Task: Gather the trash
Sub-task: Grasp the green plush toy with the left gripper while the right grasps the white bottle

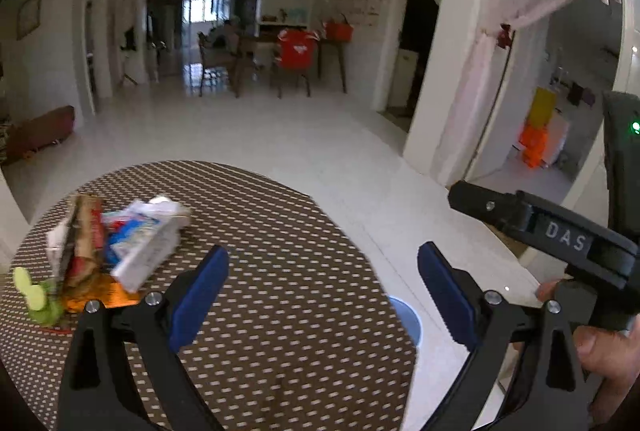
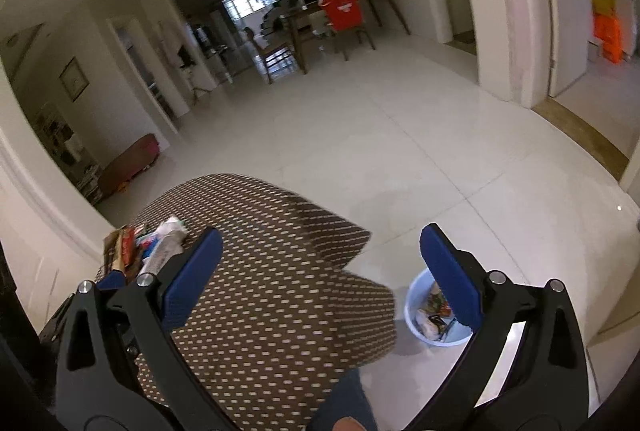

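A pile of trash (image 1: 116, 247), with white cartons, red and orange wrappers and a green scrap, lies at the left of a table with a brown dotted cloth (image 1: 260, 271). My left gripper (image 1: 324, 295) is open and empty above the table, to the right of the pile. My right gripper (image 2: 320, 271) is open and empty, over the table's right edge. The pile also shows in the right wrist view (image 2: 148, 247), far left. A light blue bin (image 2: 436, 311) with trash inside stands on the floor to the right of the table. In the left wrist view my right gripper's body (image 1: 560, 239) shows at the right.
White tiled floor (image 2: 400, 135) stretches beyond the table. A dining table with chairs, one draped in red (image 1: 296, 49), stands far back. A doorway with a pink curtain (image 1: 532, 31) is at the right. A brown bench (image 2: 128, 163) sits at the left wall.
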